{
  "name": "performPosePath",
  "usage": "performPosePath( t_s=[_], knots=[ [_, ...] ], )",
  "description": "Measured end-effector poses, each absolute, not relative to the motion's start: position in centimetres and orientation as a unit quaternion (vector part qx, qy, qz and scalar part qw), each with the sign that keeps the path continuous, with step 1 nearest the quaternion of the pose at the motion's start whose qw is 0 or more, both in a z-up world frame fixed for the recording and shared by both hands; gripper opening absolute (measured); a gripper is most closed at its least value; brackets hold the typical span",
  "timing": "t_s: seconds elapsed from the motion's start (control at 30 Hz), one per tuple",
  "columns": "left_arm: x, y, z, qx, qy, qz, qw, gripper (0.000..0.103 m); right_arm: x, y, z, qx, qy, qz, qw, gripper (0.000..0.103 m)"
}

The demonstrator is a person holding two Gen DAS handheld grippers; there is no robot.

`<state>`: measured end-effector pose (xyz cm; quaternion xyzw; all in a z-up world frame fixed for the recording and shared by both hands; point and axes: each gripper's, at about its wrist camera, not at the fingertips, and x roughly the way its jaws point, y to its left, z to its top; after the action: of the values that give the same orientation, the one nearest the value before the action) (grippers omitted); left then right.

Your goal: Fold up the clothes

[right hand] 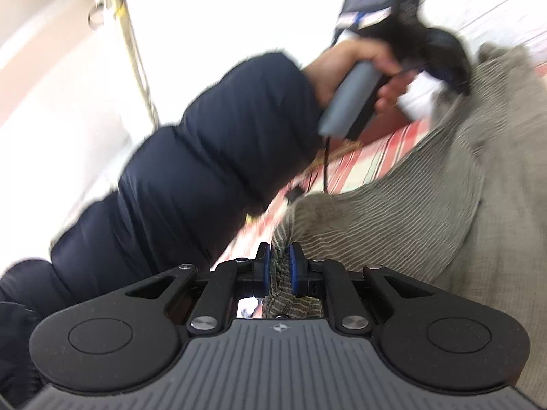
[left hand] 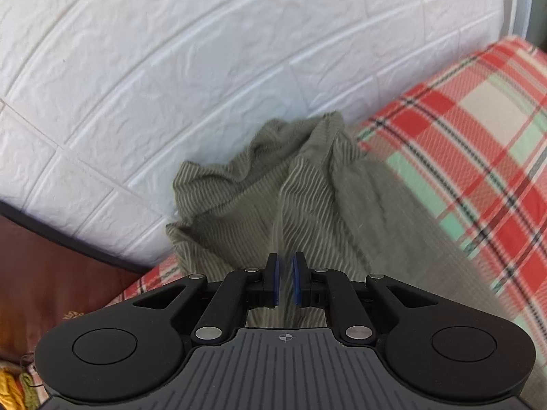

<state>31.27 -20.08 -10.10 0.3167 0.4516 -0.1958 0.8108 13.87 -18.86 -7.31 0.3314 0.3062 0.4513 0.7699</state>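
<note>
White brick wall [left hand: 171,68] backs the plaid bed [left hand: 478,136]. Left claw [left hand: 285,282] shows a narrow gap over the olive garment [left hand: 307,188]; grip unclear. Right claw [right hand: 277,270] pinches it, view blurred.

bright daylight, blown-out background, motion blur, fisheye warping.

Olive ribbed garment [left hand: 273,191] rumpled, bunched, draped over plaid bed, edges lifted.

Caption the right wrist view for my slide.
Right tongs pinch a bunched edge of the striped olive garment over the plaid bed cover, with the left tongs at its far end.
</note>
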Motion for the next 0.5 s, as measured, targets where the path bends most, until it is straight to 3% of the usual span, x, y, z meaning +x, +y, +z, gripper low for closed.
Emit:
performPosePath(
  t_s=[0.13, 0.23, 0.3, 0.5],
  knots=[
    [30.2, -21.8, -9.5, 0.313, 0.442, -0.217, 0.812, 0.012, 11.4, -23.0, -8.2, 0.375, 0.28, 0.4, 0.788, 0.014],
    [29.4, -21.5, -8.3, 0.3, 0.431, -0.228, 0.82, 0.031, 10.0, -24.8, -9.9, 0.401, 0.277, 0.355, 0.798, 0.014],
    [28.8, -20.7, -7.2, 0.287, 0.423, -0.231, 0.828, 0.038, 9.0, -26.2, -11.1, 0.415, 0.285, 0.328, 0.799, 0.014],
    [26.2, -14.6, -4.6, 0.241, 0.406, -0.229, 0.851, 0.046, 6.8, -29.2, -14.4, 0.441, 0.311, 0.269, 0.798, 0.014]
  ],
)
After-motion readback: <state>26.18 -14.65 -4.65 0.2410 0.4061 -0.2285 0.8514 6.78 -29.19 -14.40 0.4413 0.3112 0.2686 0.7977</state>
